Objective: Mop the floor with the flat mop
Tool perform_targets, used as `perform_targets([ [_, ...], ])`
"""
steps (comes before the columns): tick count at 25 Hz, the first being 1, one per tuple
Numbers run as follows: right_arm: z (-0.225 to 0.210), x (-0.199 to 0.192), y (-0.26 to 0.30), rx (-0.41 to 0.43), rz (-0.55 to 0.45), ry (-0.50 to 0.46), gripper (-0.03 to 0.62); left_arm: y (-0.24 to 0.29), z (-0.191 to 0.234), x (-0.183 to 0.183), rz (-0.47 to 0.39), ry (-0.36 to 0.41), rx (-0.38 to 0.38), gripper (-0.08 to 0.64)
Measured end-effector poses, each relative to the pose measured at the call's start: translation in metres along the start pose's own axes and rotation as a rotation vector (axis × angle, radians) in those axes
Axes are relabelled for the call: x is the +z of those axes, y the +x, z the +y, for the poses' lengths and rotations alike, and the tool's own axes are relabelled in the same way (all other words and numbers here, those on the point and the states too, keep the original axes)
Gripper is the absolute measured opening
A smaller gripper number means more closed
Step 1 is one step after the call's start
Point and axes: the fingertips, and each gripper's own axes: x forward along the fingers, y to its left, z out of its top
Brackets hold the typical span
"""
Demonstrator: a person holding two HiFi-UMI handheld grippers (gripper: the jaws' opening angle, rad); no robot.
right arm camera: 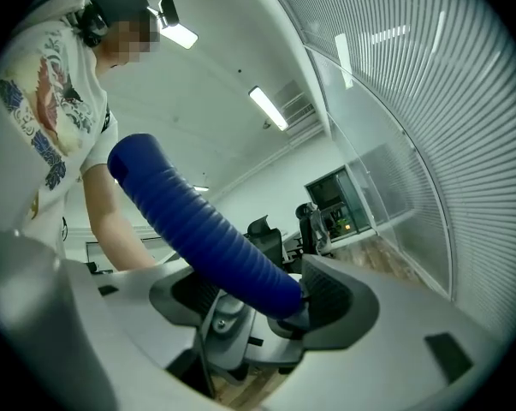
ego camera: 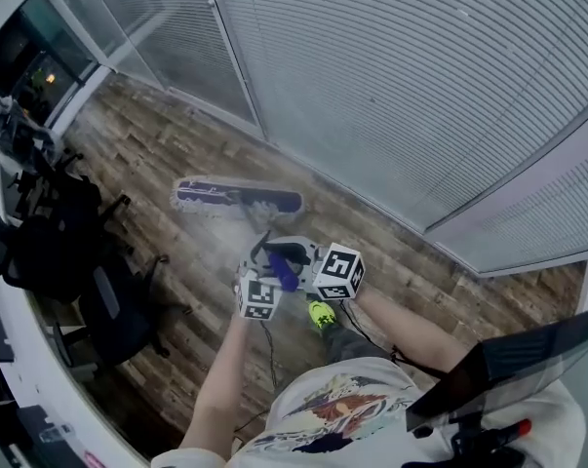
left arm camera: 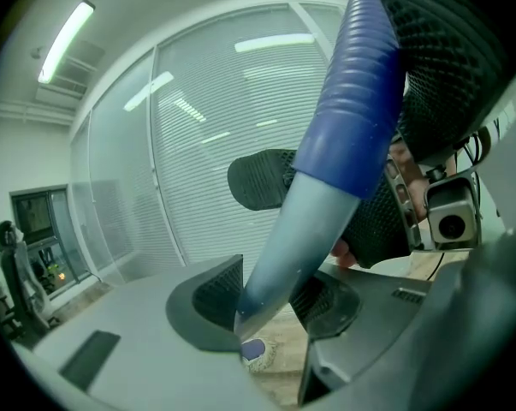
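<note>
While flat mop (ego camera: 237,198) lies on floor (ego camera: 157,154), left hand-held gripper (left arm camera: 270,302) clenches handle (left arm camera: 302,229); right hand-held gripper (right arm camera: 266,302) too

Grey-brown wood-plank floor (ego camera: 167,139), flat mop (ego camera: 237,197) with its blue-and-white head lying flat on the boards near the glass wall (ego camera: 391,86), black office chairs (ego camera: 108,310) standing along the left edge, a yellow-green shoe (ego camera: 321,314) planted below the mop
</note>
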Motion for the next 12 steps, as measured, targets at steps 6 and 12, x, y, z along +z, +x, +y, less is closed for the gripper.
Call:
perform_targets([
  [6, 0.037, -0.004, -0.006, 0.045, 0.017, 0.001, 0.299, -0.03, -0.022, 0.0, -0.005, -0.027, 0.03, 0.123],
  [12, 0.121, -0.007, -0.034, 0.039, 0.071, -0.191, 0.274, -0.094, -0.082, 0.031, -0.091, -0.054, 0.012, 0.123],
])
